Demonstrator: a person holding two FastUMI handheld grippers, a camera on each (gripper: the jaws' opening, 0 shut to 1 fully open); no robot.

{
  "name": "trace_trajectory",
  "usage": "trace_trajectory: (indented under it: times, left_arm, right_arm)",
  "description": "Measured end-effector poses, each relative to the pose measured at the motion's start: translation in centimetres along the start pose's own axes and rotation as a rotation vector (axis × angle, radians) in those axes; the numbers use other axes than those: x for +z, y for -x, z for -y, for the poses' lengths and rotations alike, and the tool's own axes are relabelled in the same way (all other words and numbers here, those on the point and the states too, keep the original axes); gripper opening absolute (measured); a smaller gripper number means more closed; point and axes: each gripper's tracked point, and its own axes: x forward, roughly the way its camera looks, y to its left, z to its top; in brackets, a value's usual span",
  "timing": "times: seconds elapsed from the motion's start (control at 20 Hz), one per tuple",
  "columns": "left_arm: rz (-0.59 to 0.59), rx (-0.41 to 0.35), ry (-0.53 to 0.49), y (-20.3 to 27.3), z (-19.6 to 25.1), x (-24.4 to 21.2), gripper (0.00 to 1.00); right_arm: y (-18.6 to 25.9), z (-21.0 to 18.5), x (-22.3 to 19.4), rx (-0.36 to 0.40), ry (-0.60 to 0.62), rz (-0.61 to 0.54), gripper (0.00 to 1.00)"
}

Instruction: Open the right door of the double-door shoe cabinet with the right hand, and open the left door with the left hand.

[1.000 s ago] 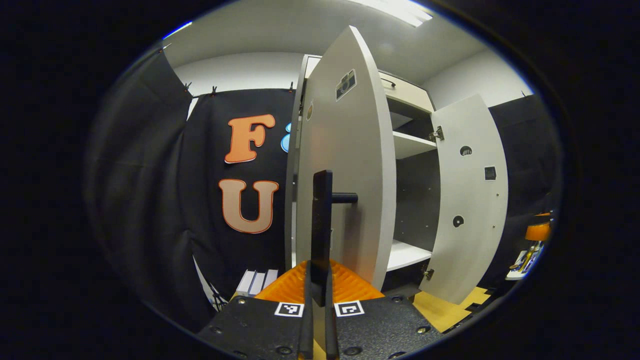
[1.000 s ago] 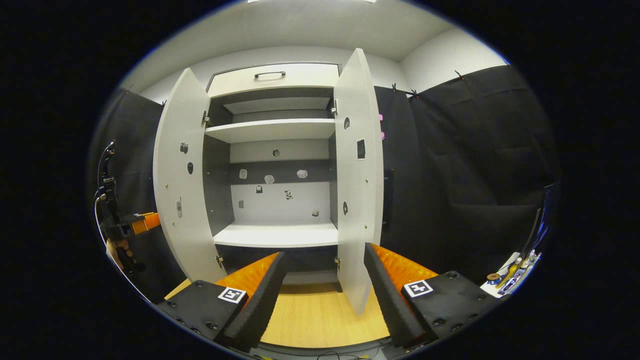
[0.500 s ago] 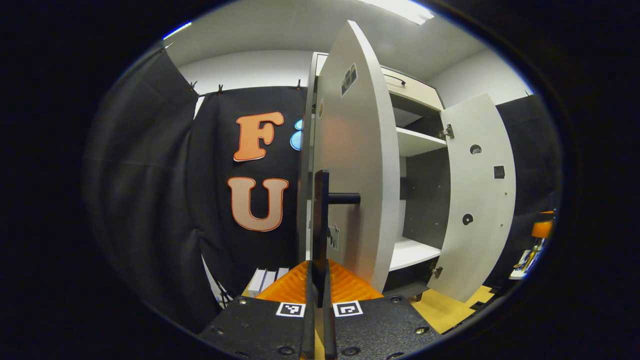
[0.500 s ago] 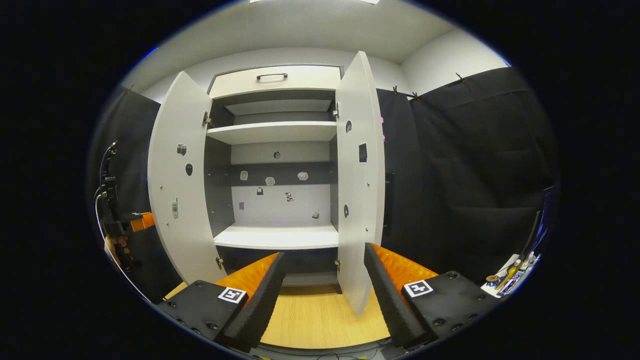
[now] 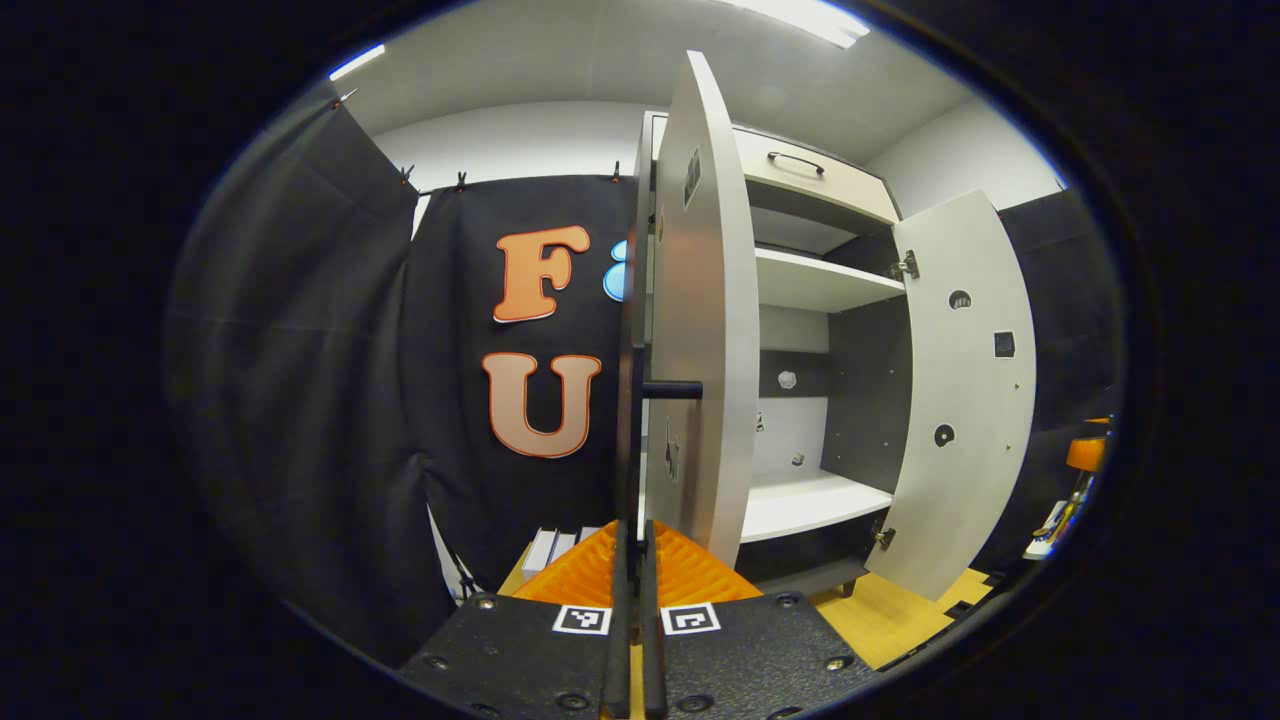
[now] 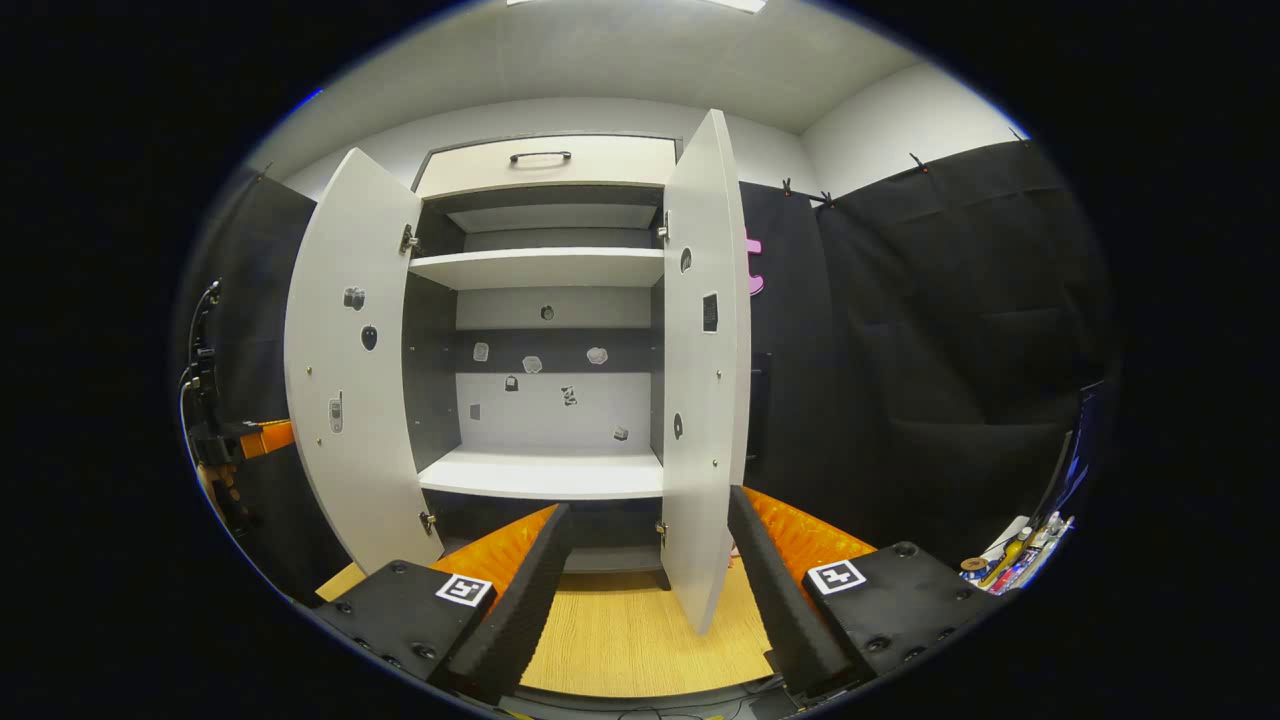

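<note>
A: Where's the cabinet at?

B: Tall white double-door shoe cabinet [image 6: 545,165], dark inner side walls, stands straight ahead in the right gripper view. Both doors swung out. White left door panel [image 6: 345,370] opens toward the left side; white right door panel [image 6: 700,370] stands nearly edge-on to that cam.

A: Left gripper?

B: Left gripper [image 5: 634,560] has its fingers drawn almost together on the black vertical bar handle [image 5: 634,440] of the left door [image 5: 700,330]. Handle runs up from between the fingertips, w/ a short black peg joining it to the door face. Both fingers press it, as far as the left gripper view shows.

A: Right one?

B: Right gripper [image 6: 645,560] spread wide, holding nothing. The right door's lower edge sits between the two fingers in the pic, but farther off, no contact visible.

A: Inside?

B: Two white shelves, upper shelf [image 6: 540,265] and lower shelf [image 6: 545,475]. Small stickers on the back panel [image 6: 545,395] and on both doors' inner faces. Drawer front w/ black handle [image 6: 540,156] on top.

A: Floor?

B: Light wood floor [image 6: 620,640] under the cabinet. Left gripper [image 6: 235,445] also shows at the far left in the right gripper view, behind the left door's edge. Some small items [image 6: 1015,560] low at far right, too small to ID.
</note>
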Motion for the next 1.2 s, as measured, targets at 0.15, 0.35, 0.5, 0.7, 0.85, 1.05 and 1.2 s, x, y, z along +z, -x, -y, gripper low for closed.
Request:
trace_trajectory:
  times: [0.15,0.35,0.5,0.7,0.85,1.05,1.2]
  left_arm:
    - [-0.022,0.018,0.061,2.8,0.5,-0.2,0.06]
    - [-0.013,0.003,0.067,5.9,2.4,0.9,0.15]
    - [-0.002,-0.022,0.049,7.5,4.6,1.7,0.22]
    - [0.01,-0.043,0.033,8.1,6.8,2.2,0.27]
    - [0.015,-0.05,0.002,8.4,8.1,2.2,0.41]
    - [0.016,-0.047,-0.005,8.3,8.5,2.0,0.55]
    - [0.017,-0.036,-0.02,8.4,9.3,1.9,0.73]
  right_arm:
    - [0.1,0.2,-0.1,-0.003,0.009,-0.002,0.99]
    - [0.1,0.2,0.1,-0.011,0.006,0.005,0.99]
    - [0.2,0.5,0.1,-0.021,0.01,0.008,0.99]
    - [0.2,0.5,0.2,-0.028,0.008,0.016,0.99]
    - [0.4,0.8,0.2,-0.036,0.017,0.017,0.99]
    - [0.5,0.9,0.3,-0.047,0.014,0.022,0.99]
    - [0.6,1.2,0.3,-0.052,0.019,0.023,0.99]
